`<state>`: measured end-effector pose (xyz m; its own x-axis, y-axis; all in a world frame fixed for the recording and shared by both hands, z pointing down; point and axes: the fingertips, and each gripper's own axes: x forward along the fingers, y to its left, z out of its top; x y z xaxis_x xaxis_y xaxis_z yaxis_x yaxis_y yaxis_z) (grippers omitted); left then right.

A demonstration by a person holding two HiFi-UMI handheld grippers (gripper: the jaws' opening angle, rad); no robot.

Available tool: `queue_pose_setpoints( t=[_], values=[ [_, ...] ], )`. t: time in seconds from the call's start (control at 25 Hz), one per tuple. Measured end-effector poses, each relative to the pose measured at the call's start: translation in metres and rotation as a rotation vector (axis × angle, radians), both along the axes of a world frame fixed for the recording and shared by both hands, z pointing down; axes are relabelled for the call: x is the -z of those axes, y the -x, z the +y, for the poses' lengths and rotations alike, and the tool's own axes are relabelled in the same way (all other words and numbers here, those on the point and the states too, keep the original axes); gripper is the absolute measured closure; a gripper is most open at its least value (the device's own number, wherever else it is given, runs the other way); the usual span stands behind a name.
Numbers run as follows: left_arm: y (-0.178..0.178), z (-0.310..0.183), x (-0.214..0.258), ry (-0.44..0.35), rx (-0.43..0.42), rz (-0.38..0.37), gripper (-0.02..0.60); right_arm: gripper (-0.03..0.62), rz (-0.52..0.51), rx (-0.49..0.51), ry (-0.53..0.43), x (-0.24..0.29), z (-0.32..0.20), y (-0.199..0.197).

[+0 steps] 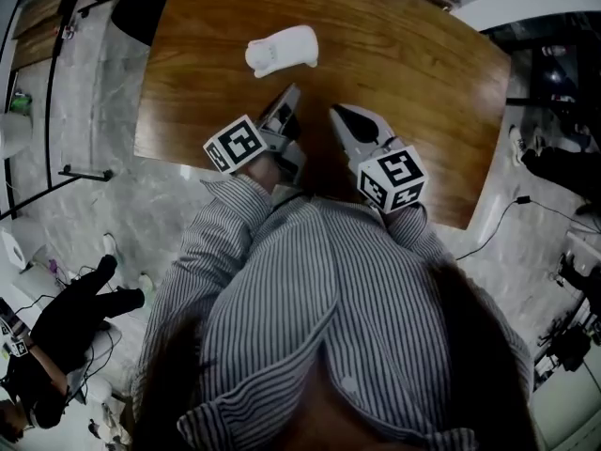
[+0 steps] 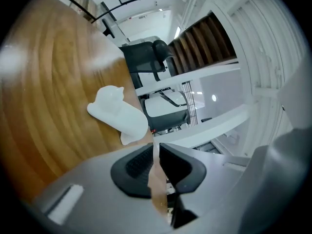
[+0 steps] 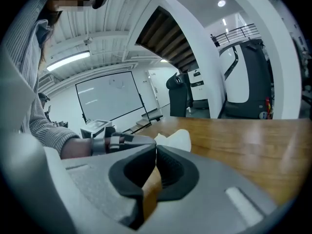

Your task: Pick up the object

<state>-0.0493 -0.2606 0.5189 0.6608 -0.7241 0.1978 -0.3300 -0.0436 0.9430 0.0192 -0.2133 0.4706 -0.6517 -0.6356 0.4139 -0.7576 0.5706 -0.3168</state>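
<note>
The object is a white moulded thing lying on its side at the far middle of the wooden table. It shows ahead of the left gripper and just past the right one. My left gripper hovers over the near part of the table and points at the object, a short way from it. In the left gripper view its pads stand a narrow slit apart with nothing between them. My right gripper is beside it. Its pads meet at the tips and hold nothing.
The table's near edge runs just under both grippers, with marble floor around it. A person in black is at the lower left on the floor. A cable trails off the table's right side. A black chair stands beyond the table.
</note>
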Motion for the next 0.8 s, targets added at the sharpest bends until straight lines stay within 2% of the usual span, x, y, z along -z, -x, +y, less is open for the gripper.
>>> queue_pose_setpoints(
  t=[0.12, 0.4, 0.6, 0.8],
  values=[
    [0.001, -0.014, -0.011, 0.045, 0.067, 0.07, 0.485, 0.591, 0.007, -0.013, 0.01, 0.0, -0.002, -0.009],
    [0.014, -0.039, -0.039, 0.163, 0.232, 0.18, 0.404, 0.591, 0.006, -0.054, 0.045, -0.013, -0.015, -0.022],
    [0.009, -0.05, -0.057, 0.252, 0.309, 0.257, 0.394, 0.591, -0.011, -0.06, 0.059, -0.02, -0.029, -0.025],
    [0.006, -0.056, -0.068, 0.307, 0.355, 0.291, 0.374, 0.591, -0.013, -0.057, 0.063, -0.021, -0.034, -0.027]
  ],
)
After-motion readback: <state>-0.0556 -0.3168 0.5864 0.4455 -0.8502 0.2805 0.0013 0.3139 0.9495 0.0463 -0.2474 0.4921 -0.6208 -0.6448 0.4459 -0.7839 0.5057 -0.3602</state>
